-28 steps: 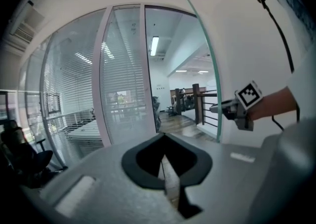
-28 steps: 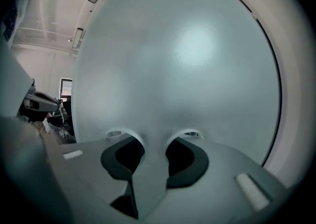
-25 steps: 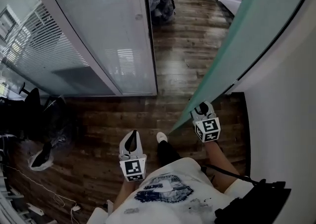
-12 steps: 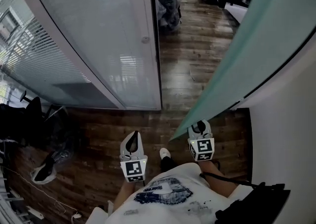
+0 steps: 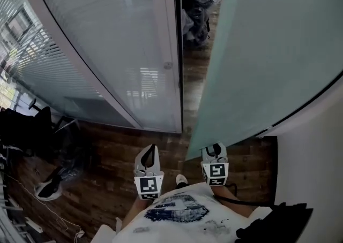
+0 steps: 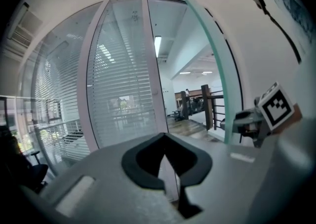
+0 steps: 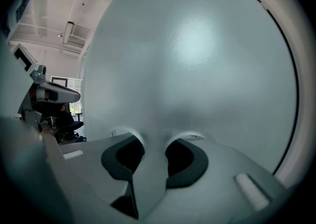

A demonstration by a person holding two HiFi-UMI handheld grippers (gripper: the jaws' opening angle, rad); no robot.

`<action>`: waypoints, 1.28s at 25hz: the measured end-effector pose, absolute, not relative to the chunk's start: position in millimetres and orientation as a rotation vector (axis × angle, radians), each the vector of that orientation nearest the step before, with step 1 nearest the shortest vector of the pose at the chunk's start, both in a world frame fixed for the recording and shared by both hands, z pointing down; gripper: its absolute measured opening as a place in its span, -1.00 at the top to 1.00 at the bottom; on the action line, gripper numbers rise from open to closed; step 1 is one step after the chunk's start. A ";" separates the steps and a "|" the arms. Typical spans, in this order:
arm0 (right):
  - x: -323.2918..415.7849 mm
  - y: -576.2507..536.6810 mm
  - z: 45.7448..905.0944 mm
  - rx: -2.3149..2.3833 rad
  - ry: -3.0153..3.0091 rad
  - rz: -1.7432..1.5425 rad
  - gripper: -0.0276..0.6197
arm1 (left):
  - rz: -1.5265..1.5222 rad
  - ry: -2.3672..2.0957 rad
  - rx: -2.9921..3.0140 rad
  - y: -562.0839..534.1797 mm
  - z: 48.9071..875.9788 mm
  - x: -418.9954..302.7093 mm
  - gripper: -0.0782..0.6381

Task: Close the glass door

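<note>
Door: the frosted glass door (image 5: 268,49) stands ajar, its free edge close to the white frame post (image 5: 172,49); a narrow strip of doorway shows between them.
Right gripper: the right gripper (image 5: 214,148) is at the door's lower corner, facing the pane. In the right gripper view its jaws stand apart with nothing clamped, the tips (image 7: 154,136) right up against the frosted face (image 7: 197,60).
Left gripper: the left gripper (image 5: 151,150) is held clear of the door, pointing at the doorway. Its jaws are together at the tips (image 6: 164,135) and empty.
Floor: dark wood planks (image 5: 107,183), glossy in the gap, with thin cables (image 5: 32,194) trailing at the left.
Partition: a glazed wall with lowered blinds (image 5: 107,49) runs left of the post.
Beyond the doorway: a dark heap of bags (image 5: 195,12) lies on the floor. The left gripper view adds a dark wooden railing (image 6: 197,102) and a ceiling light strip (image 6: 158,46).
Right side: a plain white wall (image 5: 316,172).
Left edge: a black office chair (image 5: 27,124).
Person: a white printed shirt (image 5: 177,210) and one shoe (image 5: 182,179).
</note>
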State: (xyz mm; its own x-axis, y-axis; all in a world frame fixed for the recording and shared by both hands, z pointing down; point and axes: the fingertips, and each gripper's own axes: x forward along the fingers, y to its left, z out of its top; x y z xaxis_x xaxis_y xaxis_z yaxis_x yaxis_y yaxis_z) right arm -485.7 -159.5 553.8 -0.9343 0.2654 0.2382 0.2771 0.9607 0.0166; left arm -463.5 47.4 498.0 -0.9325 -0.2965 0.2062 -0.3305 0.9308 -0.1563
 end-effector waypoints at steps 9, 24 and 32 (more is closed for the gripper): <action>-525.6 -159.7 556.0 -0.386 -2.886 -0.063 0.56 | 0.319 -2.900 0.409 53.7 505.3 -487.9 0.78; -566.9 -156.5 556.2 -0.349 -2.884 -0.060 0.56 | 0.293 -2.898 0.531 45.3 510.8 -557.3 0.78; -590.7 -155.8 558.6 -0.310 -2.881 -0.063 0.56 | 0.289 -2.873 0.614 41.9 509.8 -594.0 0.78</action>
